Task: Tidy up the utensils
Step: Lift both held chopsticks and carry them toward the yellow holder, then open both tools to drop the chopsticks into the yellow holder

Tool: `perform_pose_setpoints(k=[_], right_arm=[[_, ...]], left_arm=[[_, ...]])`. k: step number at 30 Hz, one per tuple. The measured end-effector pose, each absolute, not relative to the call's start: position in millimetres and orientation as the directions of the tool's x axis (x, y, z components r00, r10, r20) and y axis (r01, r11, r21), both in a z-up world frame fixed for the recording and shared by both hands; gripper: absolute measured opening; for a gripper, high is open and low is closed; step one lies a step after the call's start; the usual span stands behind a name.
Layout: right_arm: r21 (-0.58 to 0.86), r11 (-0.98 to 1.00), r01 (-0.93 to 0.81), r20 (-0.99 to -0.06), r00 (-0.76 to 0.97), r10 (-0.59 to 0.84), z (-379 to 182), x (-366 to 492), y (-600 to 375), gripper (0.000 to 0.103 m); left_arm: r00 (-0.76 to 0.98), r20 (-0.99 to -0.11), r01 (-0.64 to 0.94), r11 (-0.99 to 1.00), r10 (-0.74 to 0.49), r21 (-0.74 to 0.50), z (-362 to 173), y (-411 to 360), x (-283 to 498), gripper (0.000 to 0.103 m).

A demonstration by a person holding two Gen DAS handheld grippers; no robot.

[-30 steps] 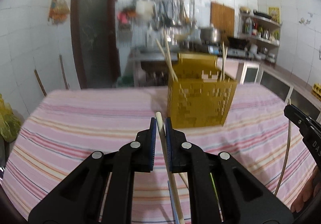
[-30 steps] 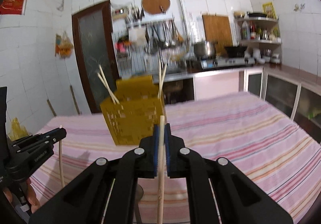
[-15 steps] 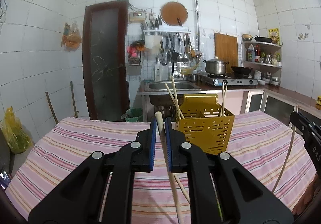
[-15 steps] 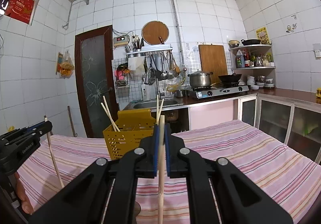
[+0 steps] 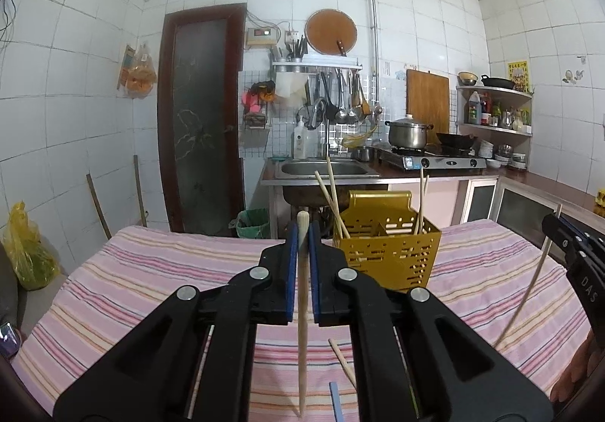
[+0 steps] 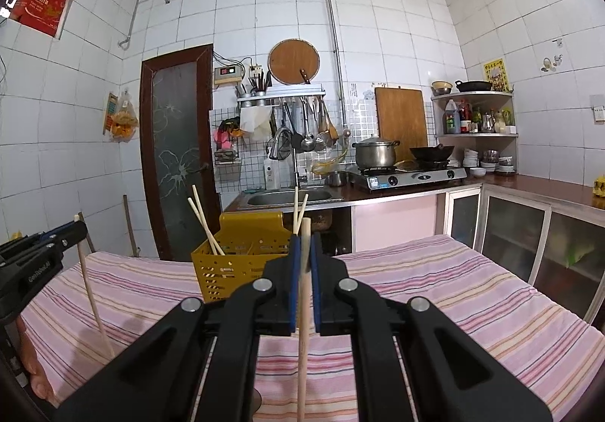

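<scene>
Striped table (image 5: 151,270), chopstick (image 5: 301,308) clamped between jaws

Bright, sharp, fisheye-warped, dark corners

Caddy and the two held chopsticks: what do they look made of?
Caddy: probably moulded plastic, mustard yellow, semi-gloss, with punched slots; painted metal is possible. Chopstick in the left gripper and chopstick in the right gripper: pale, matte, uncoated look, likely bamboo or wood.
</scene>
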State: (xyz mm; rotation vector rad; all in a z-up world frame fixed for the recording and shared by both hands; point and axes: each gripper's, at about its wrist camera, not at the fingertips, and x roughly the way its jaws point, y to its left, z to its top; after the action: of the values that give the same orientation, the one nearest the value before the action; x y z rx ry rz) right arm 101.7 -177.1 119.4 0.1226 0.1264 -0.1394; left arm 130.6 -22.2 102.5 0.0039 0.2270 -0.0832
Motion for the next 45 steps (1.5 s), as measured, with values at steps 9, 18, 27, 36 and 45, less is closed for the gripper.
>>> perform_pose_setpoints(k=[9,18,27,36,45], right_arm=[[0.106,0.985,0.137,-0.117,0.985,-0.125,150,117,-178,0.006],[0.089,0.989,0.116,-0.048,0.993,-0.112,211,161,-181,0.006],[0.073,0.990,0.118,0.039,0.992,-0.121,264,224,-179,0.006],[0.090,0.992,0.084,-0.074,0.994,-0.077,211,299,-178,0.005],[0.054,0.992,0.118,-0.316,0.944,-0.095,170,323,-192,0.069]], left_arm=[[0.974,-0.195,0.105,0.993,-0.113,-0.050,143,-22,151,0.005],[0.980,-0.144,0.122,0.988,-0.135,-0.093,199,-43,212,0.005],[0.987,-0.048,0.146,0.980,-0.154,-0.138,239,-74,281,0.005],[0.968,-0.190,0.146,0.982,-0.166,-0.117,159,-94,359,0.005],[0.962,-0.241,0.094,0.986,-0.126,-0.139,150,-65,330,0.087]])
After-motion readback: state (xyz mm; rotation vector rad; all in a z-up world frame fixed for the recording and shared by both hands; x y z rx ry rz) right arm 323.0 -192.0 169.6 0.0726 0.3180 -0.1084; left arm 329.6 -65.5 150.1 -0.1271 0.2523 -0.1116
